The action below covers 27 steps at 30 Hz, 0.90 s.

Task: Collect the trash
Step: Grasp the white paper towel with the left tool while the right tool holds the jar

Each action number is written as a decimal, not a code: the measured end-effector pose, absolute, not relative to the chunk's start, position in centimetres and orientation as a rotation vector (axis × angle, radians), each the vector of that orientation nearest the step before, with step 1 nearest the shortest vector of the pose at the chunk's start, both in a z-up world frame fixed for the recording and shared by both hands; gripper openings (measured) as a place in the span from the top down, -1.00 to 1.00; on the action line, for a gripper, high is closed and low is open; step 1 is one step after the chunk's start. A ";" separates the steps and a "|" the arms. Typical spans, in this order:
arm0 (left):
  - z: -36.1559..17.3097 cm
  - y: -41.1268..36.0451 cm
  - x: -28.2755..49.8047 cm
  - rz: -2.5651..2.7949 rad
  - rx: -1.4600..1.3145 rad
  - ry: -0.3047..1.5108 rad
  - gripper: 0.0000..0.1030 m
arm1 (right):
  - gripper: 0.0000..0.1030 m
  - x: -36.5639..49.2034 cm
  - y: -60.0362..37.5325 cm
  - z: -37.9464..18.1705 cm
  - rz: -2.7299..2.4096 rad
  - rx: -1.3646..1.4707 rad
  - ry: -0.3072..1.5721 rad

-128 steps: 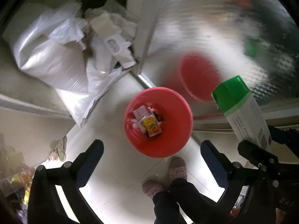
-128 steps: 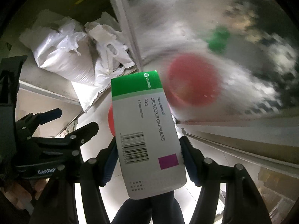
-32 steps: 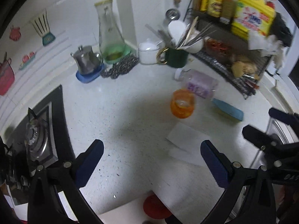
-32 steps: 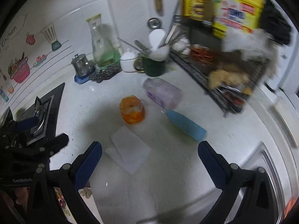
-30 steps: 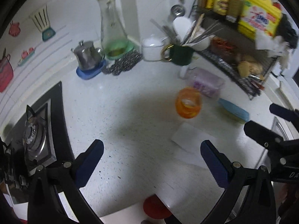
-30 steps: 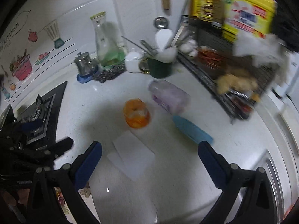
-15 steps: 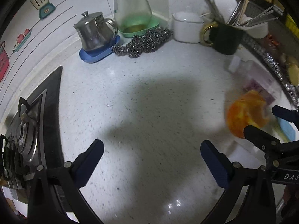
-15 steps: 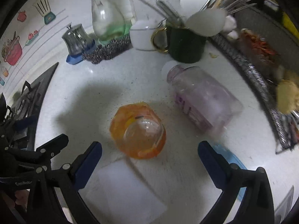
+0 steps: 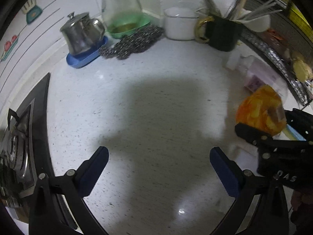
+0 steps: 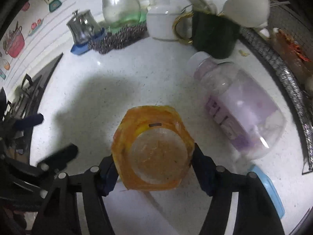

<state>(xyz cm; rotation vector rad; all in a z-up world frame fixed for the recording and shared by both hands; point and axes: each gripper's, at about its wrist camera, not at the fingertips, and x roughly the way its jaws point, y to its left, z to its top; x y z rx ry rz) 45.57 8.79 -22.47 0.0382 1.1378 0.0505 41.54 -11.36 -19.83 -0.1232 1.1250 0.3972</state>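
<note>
An orange plastic cup (image 10: 154, 150) is standing upright on the white speckled counter (image 10: 117, 82), and the right gripper (image 10: 154, 168) is reaching down over it, its jaws having just been closing until both pads are pressing the cup's sides. Just to the right a clear bottle with a purple label (image 10: 240, 113) is lying on its side. The left gripper (image 9: 158, 168) is hovering over bare counter nearby, its jaws standing wide apart with nothing between them
</note>
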 end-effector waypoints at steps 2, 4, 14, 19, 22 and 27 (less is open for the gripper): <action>-21.6 7.9 45.4 0.028 0.044 1.129 -0.99 | -0.24 40.5 -12.5 -18.5 0.362 -0.105 1.103; -20.7 7.0 45.1 0.003 0.054 1.117 -0.99 | -0.24 39.4 -13.9 -17.0 0.329 -0.083 1.084; -19.5 2.7 42.6 -0.142 0.079 1.120 -0.99 | -0.24 34.4 -19.4 -13.9 0.191 -0.051 1.062; -21.6 1.7 41.6 -0.179 0.065 1.189 -0.99 | -0.25 32.7 -20.3 -15.3 0.135 -0.039 1.081; -22.9 0.8 41.0 -0.215 0.056 1.233 -0.99 | -0.25 32.0 -20.6 -16.1 0.110 -0.018 1.096; -24.2 -1.1 40.7 -0.296 0.083 1.271 -0.99 | -0.25 31.6 -21.0 -16.9 0.096 0.012 1.111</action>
